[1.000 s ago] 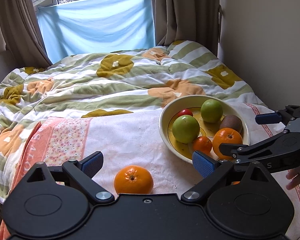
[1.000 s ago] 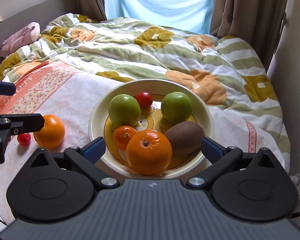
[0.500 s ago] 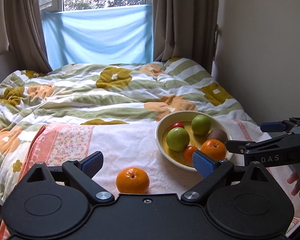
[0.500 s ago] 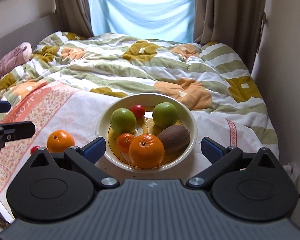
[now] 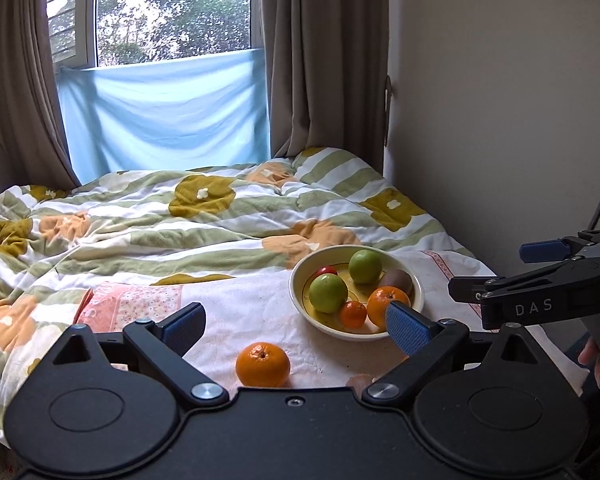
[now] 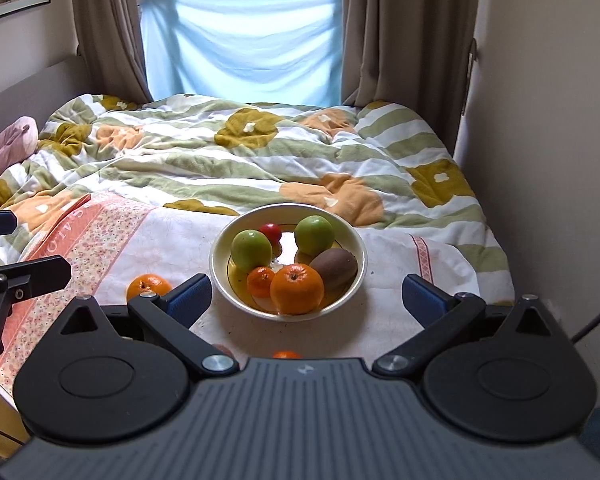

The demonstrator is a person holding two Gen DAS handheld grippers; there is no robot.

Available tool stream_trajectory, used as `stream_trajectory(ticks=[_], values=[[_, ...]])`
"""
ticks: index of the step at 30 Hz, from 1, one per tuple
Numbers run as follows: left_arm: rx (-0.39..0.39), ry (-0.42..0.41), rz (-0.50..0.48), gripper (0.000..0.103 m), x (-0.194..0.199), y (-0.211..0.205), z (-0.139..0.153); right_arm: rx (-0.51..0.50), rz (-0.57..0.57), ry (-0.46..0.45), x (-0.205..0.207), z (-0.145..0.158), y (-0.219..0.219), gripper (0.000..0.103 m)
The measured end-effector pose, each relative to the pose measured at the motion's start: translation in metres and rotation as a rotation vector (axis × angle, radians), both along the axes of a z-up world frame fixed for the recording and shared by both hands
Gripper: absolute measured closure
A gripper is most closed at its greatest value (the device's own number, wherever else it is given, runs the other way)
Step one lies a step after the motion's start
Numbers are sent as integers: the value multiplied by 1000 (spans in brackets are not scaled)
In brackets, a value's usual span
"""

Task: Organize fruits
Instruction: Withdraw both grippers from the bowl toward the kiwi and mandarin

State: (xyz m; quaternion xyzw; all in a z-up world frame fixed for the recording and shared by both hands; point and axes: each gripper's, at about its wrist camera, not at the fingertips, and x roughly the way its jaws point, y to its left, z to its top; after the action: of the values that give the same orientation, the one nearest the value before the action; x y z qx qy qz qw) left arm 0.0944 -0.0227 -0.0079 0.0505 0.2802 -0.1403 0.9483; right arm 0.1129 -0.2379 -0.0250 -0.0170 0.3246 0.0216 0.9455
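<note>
Orange (image 5: 263, 364) lies loose on the bed's cloth, near-left of the bowl (image 5: 300, 305) — firm, round, likely to roll on soft bedding. Your left gripper (image 5: 296, 322) and right gripper (image 6: 307, 294) both hang wide open, empty. Pinch it across its widest middle.

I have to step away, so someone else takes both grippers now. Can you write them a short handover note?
Left hand-held gripper: open, empty.
Right hand-held gripper: open, empty, facing the bowl.
In the bowl: two green apples, a small red fruit, a kiwi, a large orange, a small orange.
Left: the loose orange on the cloth; another orange bit peeks below the right gripper.
</note>
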Motion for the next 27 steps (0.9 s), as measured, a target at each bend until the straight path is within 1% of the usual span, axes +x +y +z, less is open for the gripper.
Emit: stream_trajectory(ticks=[4, 9, 14, 17, 20, 24, 27], values=[[20, 1, -34, 4, -12, 8, 1, -15, -33, 5, -22, 0, 12, 0], [48, 7, -67, 3, -25, 14, -6, -18, -83, 17, -44, -1, 23, 0], [60, 13, -78, 3, -37, 13, -13, 1, -92, 37, -62, -2, 25, 0], [70, 13, -73, 3, -42, 6, -19, -3, -98, 45, -67, -5, 21, 0], [62, 12, -53, 3, -47, -1, -29, 8, -99, 52, -68, -12, 12, 0], [65, 11, -27, 3, -46, -12, -46, 31, -77, 79, -64, -29, -3, 0], [66, 40, -33, 3, -41, -24, -67, 35, -69, 97, -59, -46, -13, 0]])
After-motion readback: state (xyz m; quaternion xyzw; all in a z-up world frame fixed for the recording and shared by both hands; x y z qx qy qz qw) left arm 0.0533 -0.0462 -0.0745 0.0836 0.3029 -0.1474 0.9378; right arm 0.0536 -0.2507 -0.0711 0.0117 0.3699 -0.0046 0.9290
